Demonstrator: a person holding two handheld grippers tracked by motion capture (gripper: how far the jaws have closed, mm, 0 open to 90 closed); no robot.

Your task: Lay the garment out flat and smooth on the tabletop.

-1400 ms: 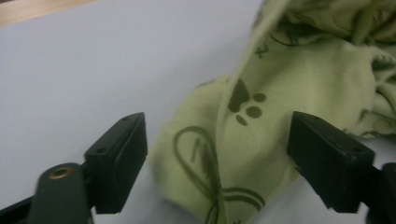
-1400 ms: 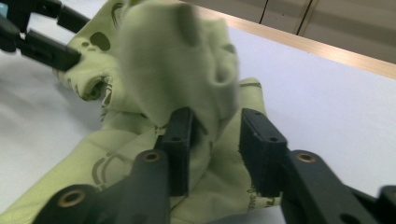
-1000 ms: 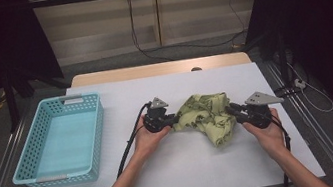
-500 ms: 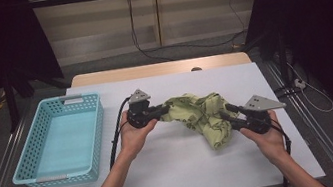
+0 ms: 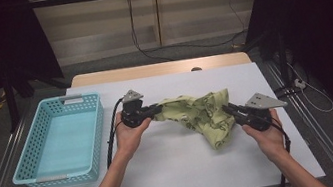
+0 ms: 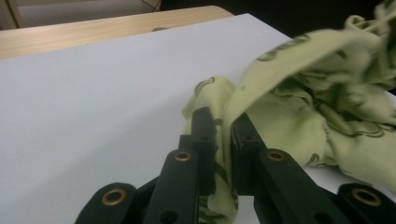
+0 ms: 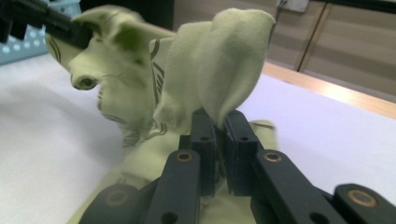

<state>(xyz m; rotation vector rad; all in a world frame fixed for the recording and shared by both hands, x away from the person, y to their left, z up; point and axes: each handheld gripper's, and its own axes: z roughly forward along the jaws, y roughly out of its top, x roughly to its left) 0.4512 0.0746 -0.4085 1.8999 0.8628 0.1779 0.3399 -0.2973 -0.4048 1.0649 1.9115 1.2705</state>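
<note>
At the left edge of the table (image 5: 177, 173) stands a light blue basket (image 5: 95, 135), its long side running along that edge (its bottom is bare). It is well apart from the cloth, and nothing lies between the two but the white tabletop and the black cable (image 5: 111, 137) trailing from the left gripper toward the near edge.

The left gripper (image 5: 157, 109) is held just right of the basket, near the middle of the table, with its jaws pointing to the right. In the left gripper view its jaws are nearly closed and pinch a fold of the pale green cloth (image 6: 299, 107) between the pads.

The cloth (image 5: 203, 113) is a crumpled, printed piece that stretches from the left gripper across the table's middle to the right gripper; its left end is lifted off the surface, and a bunched part hangs down and rests on the table toward the right.

The right gripper (image 5: 228, 110) is toward the right edge. Its jaws have just been closing, and in the right gripper view they clamp a raised fold of the cloth (image 7: 224, 60) between the pads.
</note>
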